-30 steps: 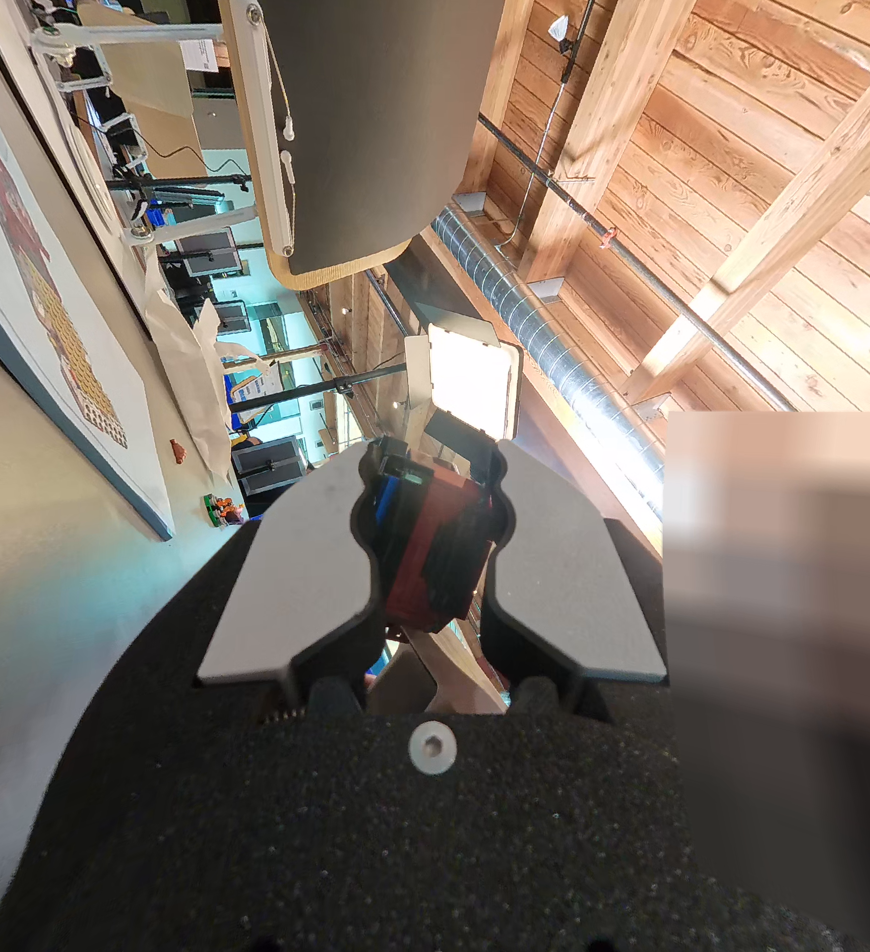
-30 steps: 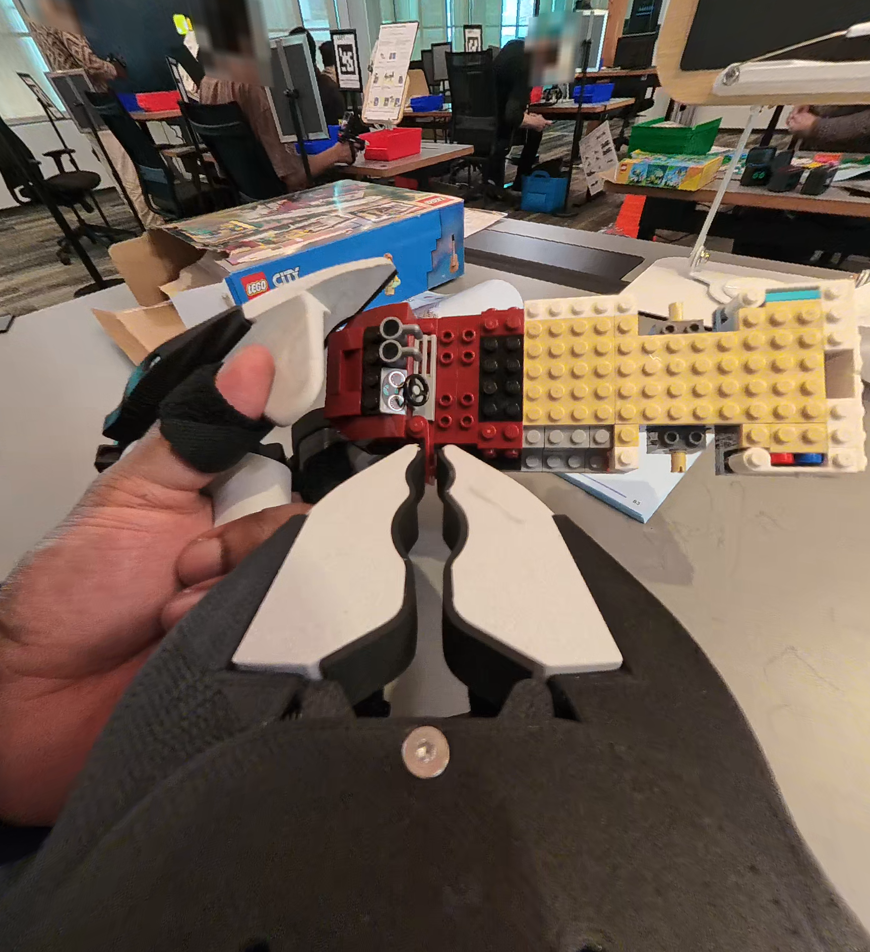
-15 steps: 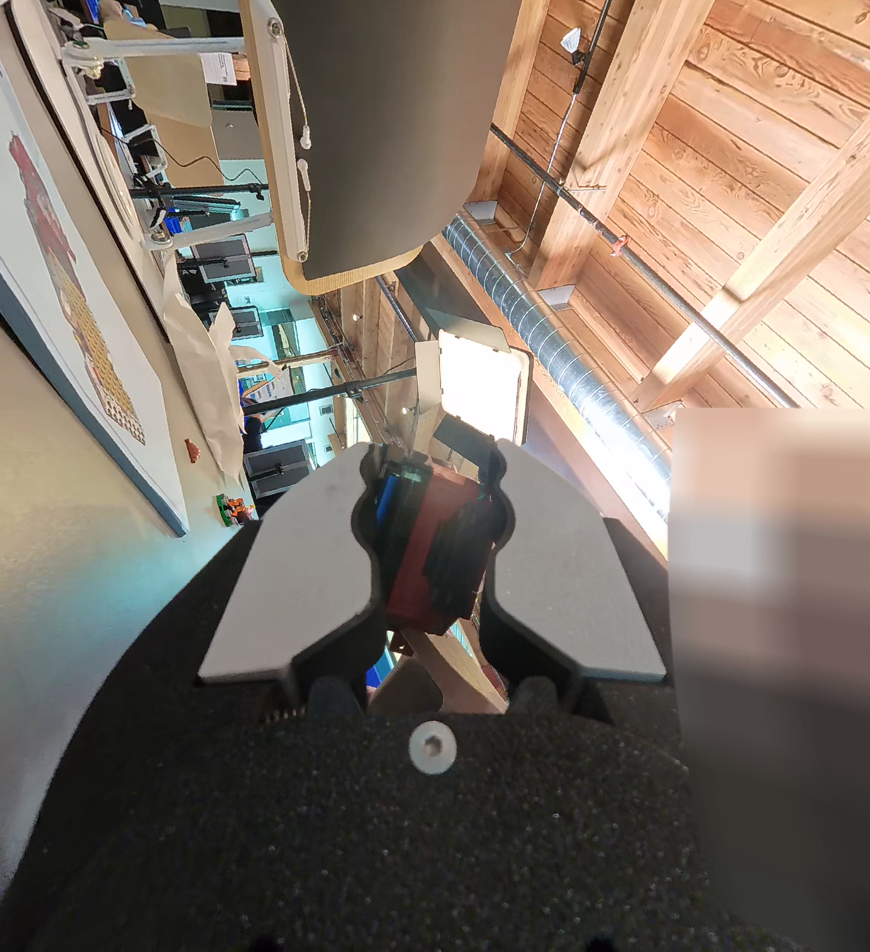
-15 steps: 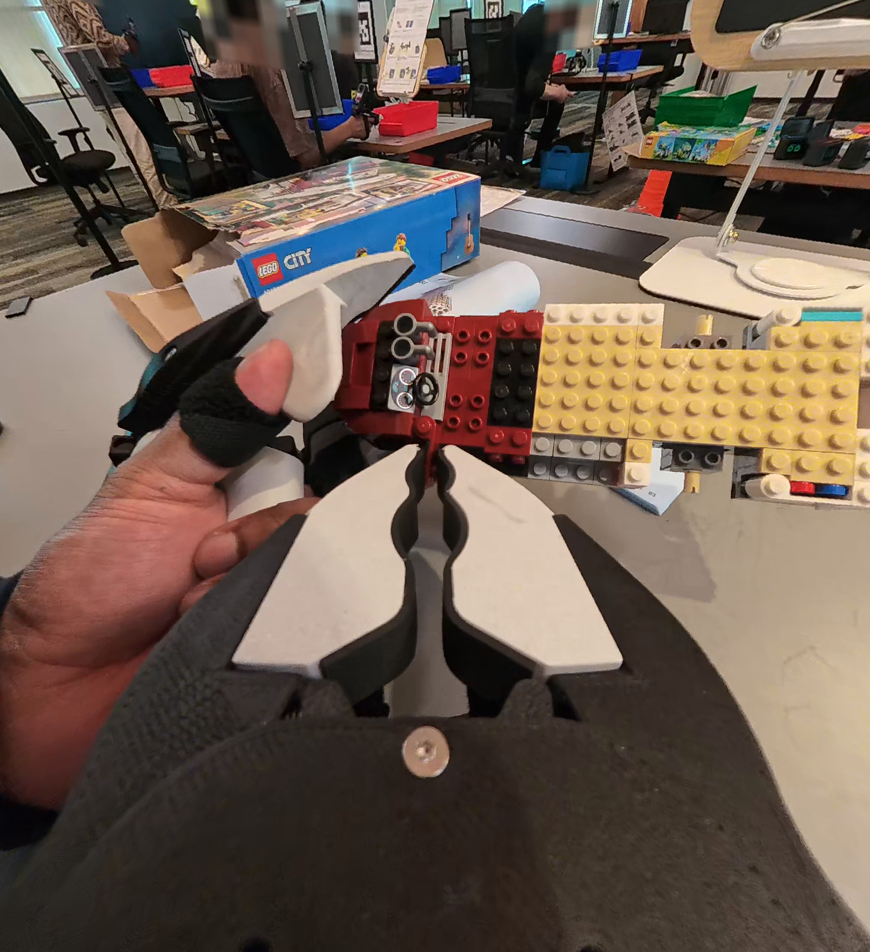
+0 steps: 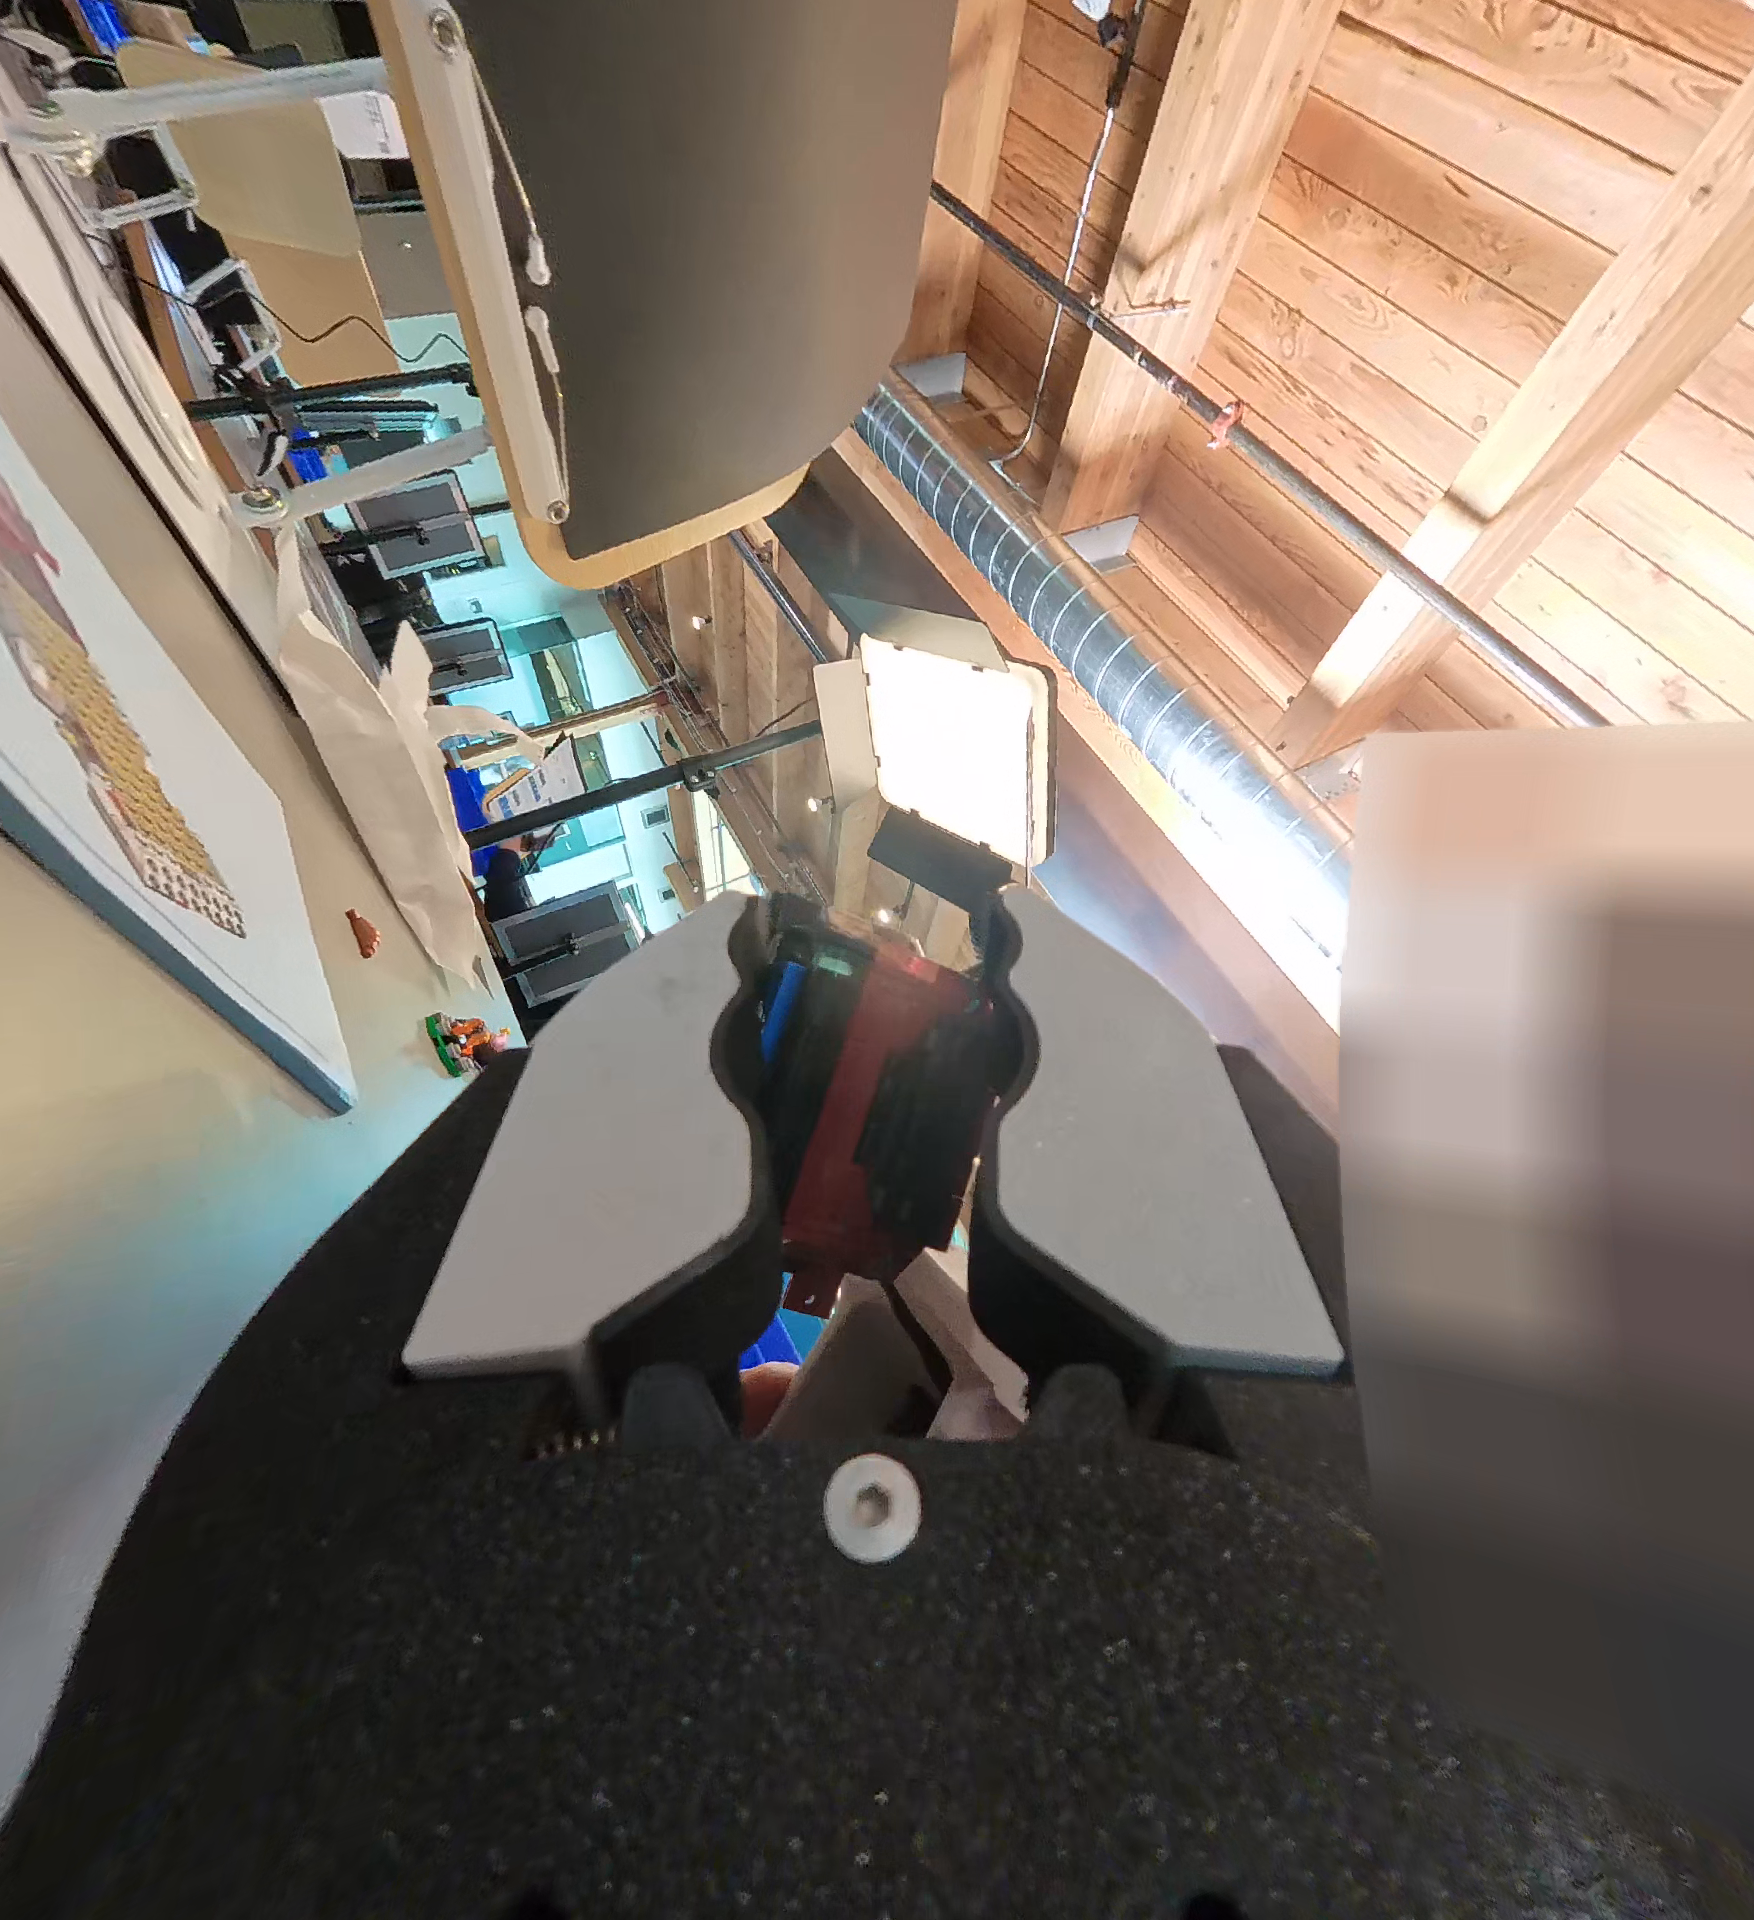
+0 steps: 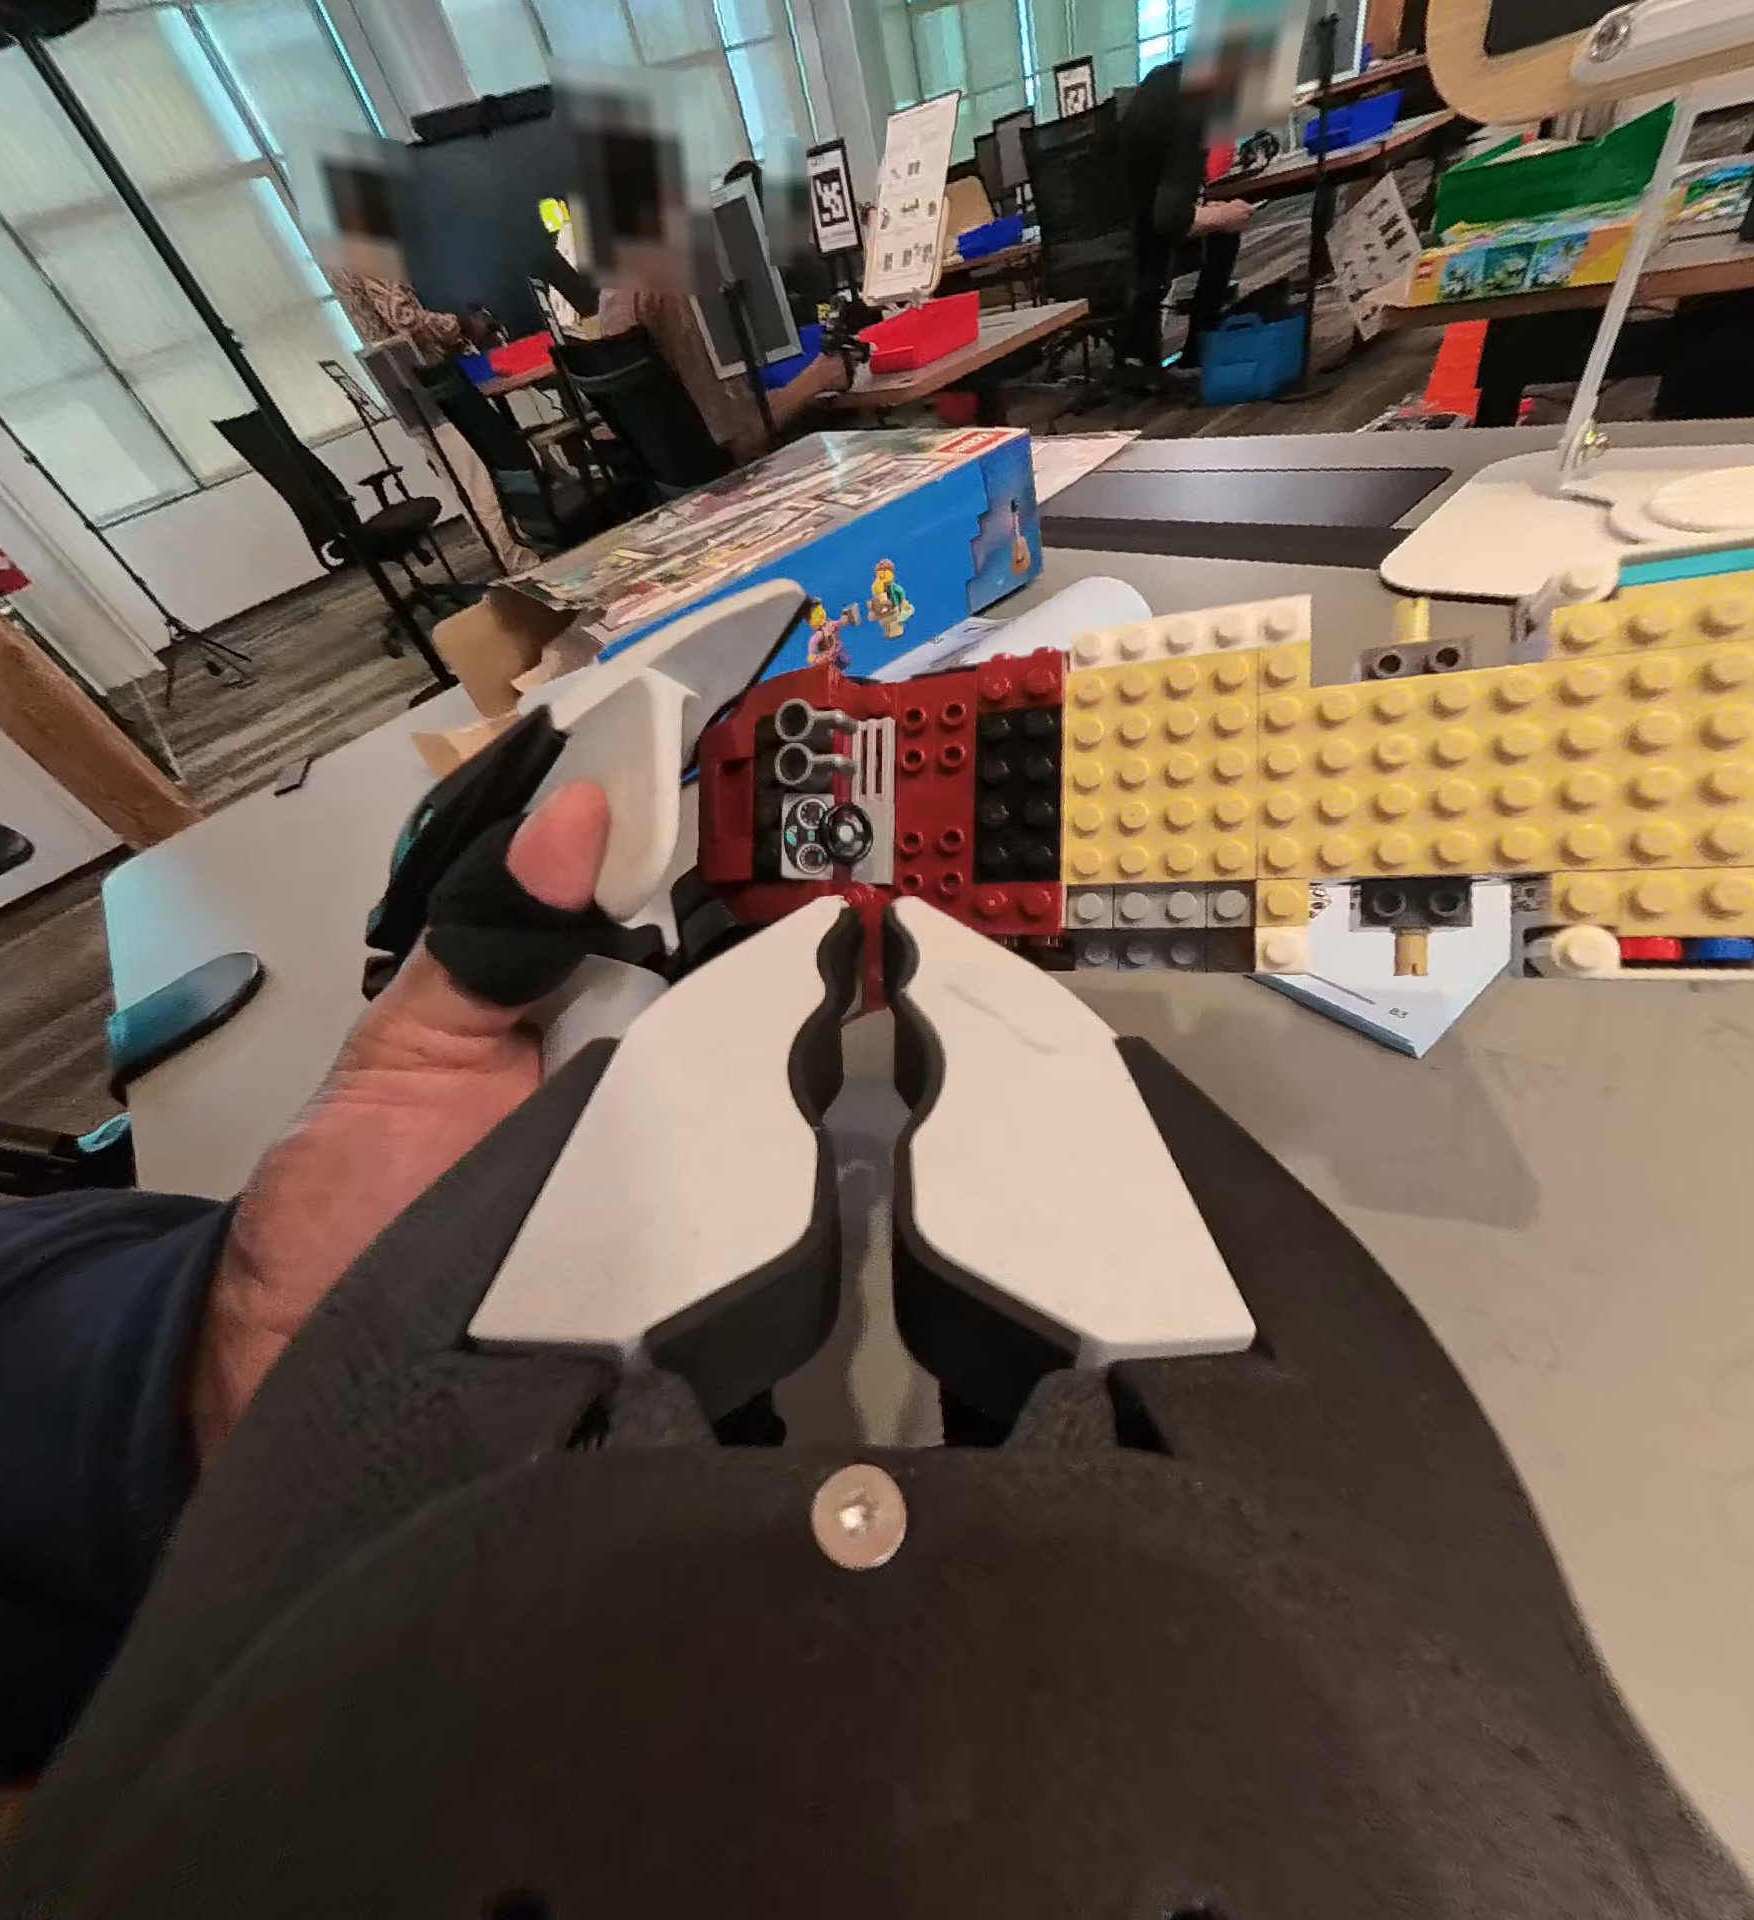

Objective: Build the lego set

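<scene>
We see the brick model (image 6: 1268, 790), dark red at one end and yellow along the rest, held in the air above the grey table (image 6: 1475, 1195), the left gripper (image 5: 873, 1039) clamping its red end and the right gripper (image 6: 865, 914) pinching its near red edge.

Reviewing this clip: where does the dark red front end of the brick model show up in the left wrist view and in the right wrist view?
Left wrist view: dark red front end sits centre frame, clamped between the left tongs, seen end-on.
Right wrist view: it lies centre, slightly left, studs facing the camera, yellow plates extending right; the right tongs pinch its lower edge.
Shared landmark: the white desk lamp.
</scene>
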Available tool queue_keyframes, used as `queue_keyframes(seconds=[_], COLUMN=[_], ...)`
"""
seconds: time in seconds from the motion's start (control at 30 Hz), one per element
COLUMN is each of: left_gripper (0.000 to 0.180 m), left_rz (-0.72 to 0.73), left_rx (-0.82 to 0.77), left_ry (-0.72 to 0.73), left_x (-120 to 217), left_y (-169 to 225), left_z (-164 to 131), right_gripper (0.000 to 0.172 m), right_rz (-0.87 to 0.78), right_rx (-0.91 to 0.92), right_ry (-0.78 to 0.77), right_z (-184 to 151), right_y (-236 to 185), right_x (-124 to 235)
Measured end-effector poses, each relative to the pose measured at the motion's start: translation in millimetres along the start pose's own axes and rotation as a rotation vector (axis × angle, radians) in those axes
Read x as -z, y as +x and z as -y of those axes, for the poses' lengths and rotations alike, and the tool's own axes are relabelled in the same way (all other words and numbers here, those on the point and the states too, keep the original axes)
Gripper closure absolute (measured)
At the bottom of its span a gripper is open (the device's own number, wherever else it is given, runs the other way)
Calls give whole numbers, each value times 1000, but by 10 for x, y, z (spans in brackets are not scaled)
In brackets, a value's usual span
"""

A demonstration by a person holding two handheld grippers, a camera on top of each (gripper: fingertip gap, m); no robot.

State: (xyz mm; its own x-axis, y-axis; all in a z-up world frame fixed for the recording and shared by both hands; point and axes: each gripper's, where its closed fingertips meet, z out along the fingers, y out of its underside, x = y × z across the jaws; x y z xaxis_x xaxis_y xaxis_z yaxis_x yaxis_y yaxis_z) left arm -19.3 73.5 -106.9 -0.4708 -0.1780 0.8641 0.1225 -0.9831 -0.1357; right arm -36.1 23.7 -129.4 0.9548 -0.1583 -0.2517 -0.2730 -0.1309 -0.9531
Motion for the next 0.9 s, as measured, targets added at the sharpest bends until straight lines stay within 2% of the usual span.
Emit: queue_keyframes(seconds=[0.9], left_gripper=[143], left_rz=[-19], left_rx=[-24], left_ry=[-58], left_x=[-15], left_y=[39], left_z=[-93], right_gripper=[172], right_rz=[11], right_rx=[9], right_ry=[4], right_z=[27], right_y=[-2], right_x=[48])
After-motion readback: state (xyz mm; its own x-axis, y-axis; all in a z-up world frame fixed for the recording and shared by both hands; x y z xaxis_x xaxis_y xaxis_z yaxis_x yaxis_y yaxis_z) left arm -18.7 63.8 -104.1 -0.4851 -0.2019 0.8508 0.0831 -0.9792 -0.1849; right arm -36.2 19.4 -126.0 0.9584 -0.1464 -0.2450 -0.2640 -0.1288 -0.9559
